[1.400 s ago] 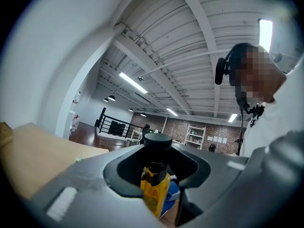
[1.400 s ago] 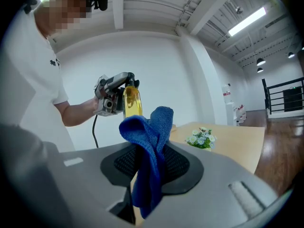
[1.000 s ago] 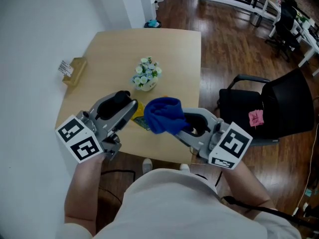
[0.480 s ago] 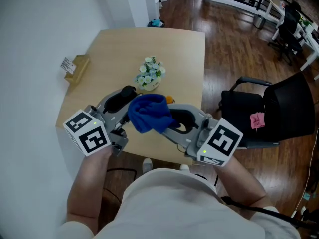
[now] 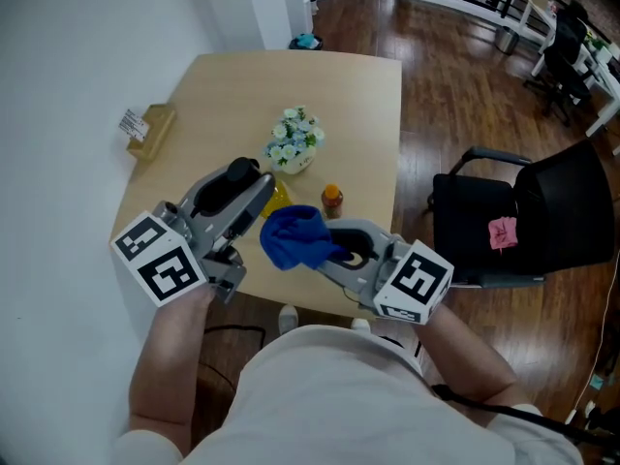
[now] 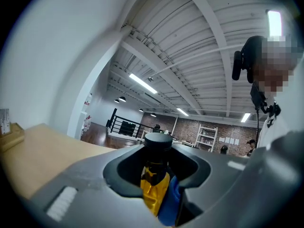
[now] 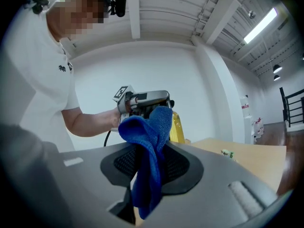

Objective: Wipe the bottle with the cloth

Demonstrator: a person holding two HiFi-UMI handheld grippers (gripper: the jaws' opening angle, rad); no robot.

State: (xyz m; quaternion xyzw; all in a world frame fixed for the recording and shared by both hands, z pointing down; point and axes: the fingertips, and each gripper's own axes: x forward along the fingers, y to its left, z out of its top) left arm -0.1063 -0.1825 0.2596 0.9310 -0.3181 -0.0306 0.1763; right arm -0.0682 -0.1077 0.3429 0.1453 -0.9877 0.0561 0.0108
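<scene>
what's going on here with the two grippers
A person at a light wooden table has a gripper in each hand. The left gripper is shut on a yellow-labelled bottle with a black cap, held above the table. The right gripper is shut on a bunched blue cloth, which sits against the bottle's side, so the wiping looks under way.

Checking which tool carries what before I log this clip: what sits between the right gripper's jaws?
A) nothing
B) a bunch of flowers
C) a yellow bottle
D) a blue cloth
D: the right gripper view shows the blue cloth pinched between the jaws of the right gripper, while the yellow bottle is clamped in the left gripper.
</scene>
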